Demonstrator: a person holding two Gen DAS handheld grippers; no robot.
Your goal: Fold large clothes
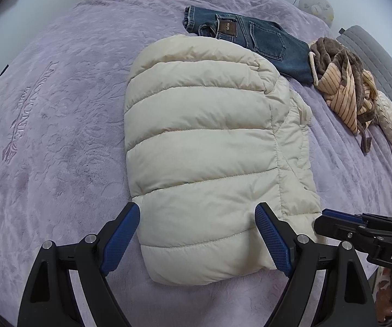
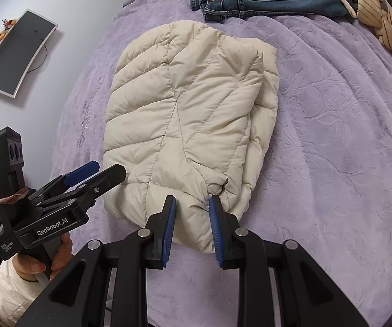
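A cream puffer jacket (image 1: 204, 141) lies folded into a thick bundle on a lilac blanket (image 1: 59, 109). The left gripper (image 1: 198, 234) hangs over the jacket's near edge with its blue pads spread wide (touching nothing firmly, as far as can be told). The right gripper (image 2: 191, 218) stands narrow, pinching a bunched fold of the jacket's near hem. Beyond the jacket lie folded jeans (image 1: 253, 41) and a crumpled striped garment (image 1: 346, 87).
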